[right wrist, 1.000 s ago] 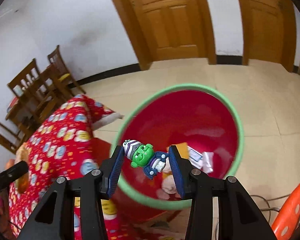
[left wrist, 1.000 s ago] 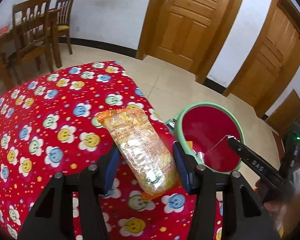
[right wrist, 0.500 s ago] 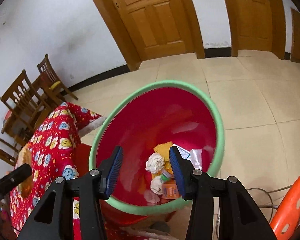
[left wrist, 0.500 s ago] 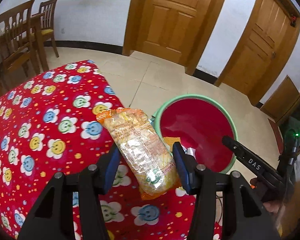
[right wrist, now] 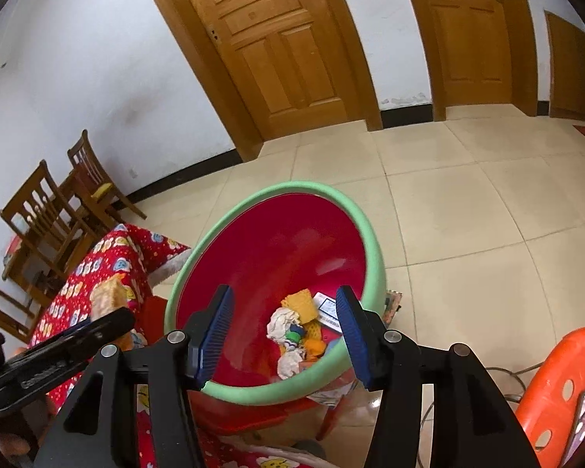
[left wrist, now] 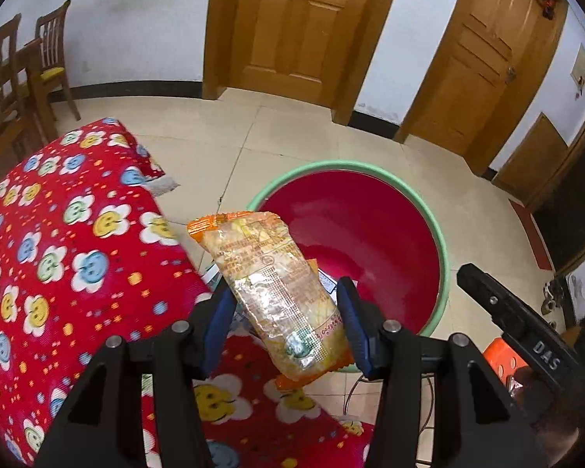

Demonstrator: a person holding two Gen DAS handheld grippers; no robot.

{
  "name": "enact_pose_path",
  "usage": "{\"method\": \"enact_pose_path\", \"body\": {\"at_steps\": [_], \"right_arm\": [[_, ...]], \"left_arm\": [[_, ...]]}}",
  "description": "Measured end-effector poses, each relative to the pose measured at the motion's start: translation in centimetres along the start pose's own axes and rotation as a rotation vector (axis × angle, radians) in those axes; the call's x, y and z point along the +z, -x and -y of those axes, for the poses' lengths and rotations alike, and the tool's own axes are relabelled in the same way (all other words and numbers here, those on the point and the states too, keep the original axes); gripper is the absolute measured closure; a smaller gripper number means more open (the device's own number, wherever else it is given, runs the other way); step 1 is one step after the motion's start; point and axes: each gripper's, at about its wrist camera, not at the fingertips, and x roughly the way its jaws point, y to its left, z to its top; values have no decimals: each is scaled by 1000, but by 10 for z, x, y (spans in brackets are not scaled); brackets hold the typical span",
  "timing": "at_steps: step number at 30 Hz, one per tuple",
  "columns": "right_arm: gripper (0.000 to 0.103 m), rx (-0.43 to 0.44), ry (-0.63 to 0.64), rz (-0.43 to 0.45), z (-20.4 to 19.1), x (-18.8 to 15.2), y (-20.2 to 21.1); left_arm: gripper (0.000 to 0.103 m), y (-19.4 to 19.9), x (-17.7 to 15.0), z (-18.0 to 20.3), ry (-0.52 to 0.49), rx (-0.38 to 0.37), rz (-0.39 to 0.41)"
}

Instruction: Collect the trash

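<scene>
Left wrist view: the left claw (left wrist: 284, 312) clamps a snack packet (left wrist: 271, 292), its long axis slanting from lower right up to its orange end at upper left, over the bench (left wrist: 58, 273) edge and the bin (left wrist: 429, 218) rim. The packet's print is too small to read. The other tool at right reads "DAS".

Right wrist view: the right claw (right wrist: 282, 329) has just been opening and stands apart, empty, above the bin (right wrist: 277, 191). Trash (right wrist: 296, 327) lies heaped at the bottom, its pieces hard to tell apart.
</scene>
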Motion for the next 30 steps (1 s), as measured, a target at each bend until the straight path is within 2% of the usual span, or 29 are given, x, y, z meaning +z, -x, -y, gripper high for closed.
{"method": "enact_pose_path", "body": {"at_steps": [5, 7, 9, 15, 17, 19, 24, 27, 30], "right_arm": [[47, -2, -12, 6, 6, 2, 4], [47, 1, -12, 8, 6, 1, 5], [47, 4, -10, 10, 5, 1, 6], [47, 35, 17, 5, -8, -2, 10], [44, 48, 32, 3, -14, -3, 14], [42, 62, 47, 1, -19, -4, 17], [41, 106, 95, -15, -40, -10, 26], [32, 133, 120, -13, -52, -15, 32], [31, 168, 148, -18, -66, -21, 39]], "left_arm": [[48, -9, 4, 8, -3, -17, -10], [39, -10, 5, 9, -4, -12, -10], [37, -8, 5, 9, 0, -13, -2], [36, 3, 0, 2, 17, 14, 2], [36, 10, -3, -4, 30, 29, 5], [30, 19, -8, -10, 46, 57, 8], [29, 44, -19, -29, 91, 101, 34], [28, 65, -26, -44, 126, 134, 61], [26, 84, -33, -55, 149, 170, 89]]}}
